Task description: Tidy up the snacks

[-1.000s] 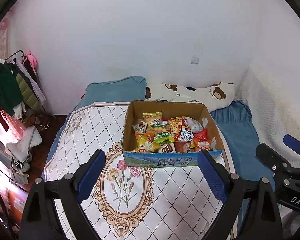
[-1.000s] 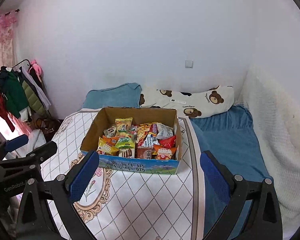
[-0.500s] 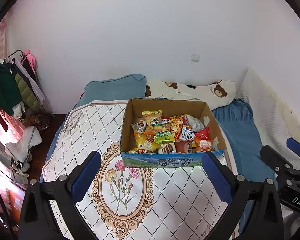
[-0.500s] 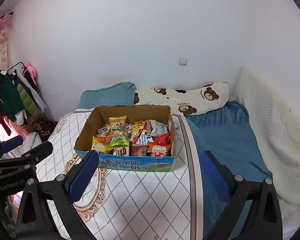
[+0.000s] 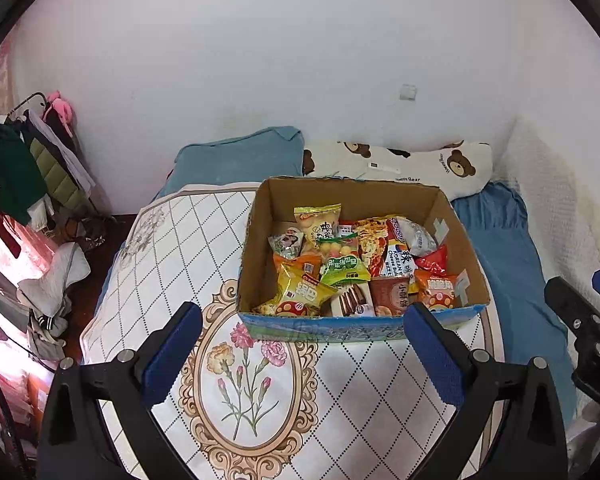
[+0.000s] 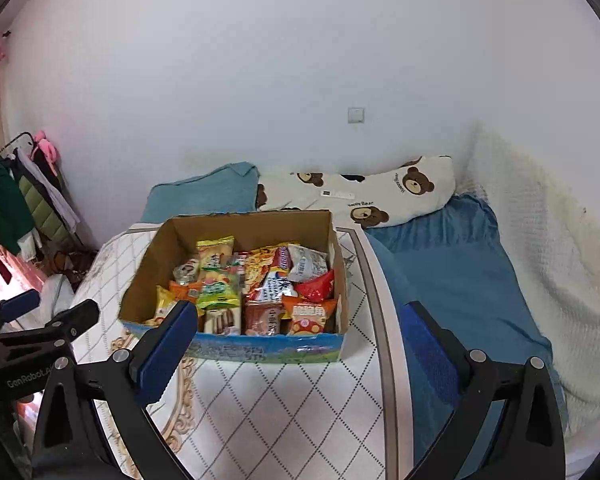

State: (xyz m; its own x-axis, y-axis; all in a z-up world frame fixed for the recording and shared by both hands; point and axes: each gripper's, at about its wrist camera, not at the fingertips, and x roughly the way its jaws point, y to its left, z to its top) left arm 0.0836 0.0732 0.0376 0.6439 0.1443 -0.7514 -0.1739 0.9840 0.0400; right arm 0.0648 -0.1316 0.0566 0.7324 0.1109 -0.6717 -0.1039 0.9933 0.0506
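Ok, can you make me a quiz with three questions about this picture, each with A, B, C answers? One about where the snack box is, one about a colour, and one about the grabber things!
1. Where does the cardboard box of snacks sit?
A. On the floor
B. On the flowered quilt on the bed
C. On the bear pillow

2. What colour is the snack packet near the box's right wall?
A. Red
B. Purple
C. Black

3. How are the left gripper and right gripper?
A. Both shut on snacks
B. One open, one shut
C. Both open, holding nothing

Answers:
1. B, the box rests on the quilt, in front of the bear pillow.
2. A, that packet is plainly red.
3. C, each gripper's blue pads stand wide apart with nothing between them.
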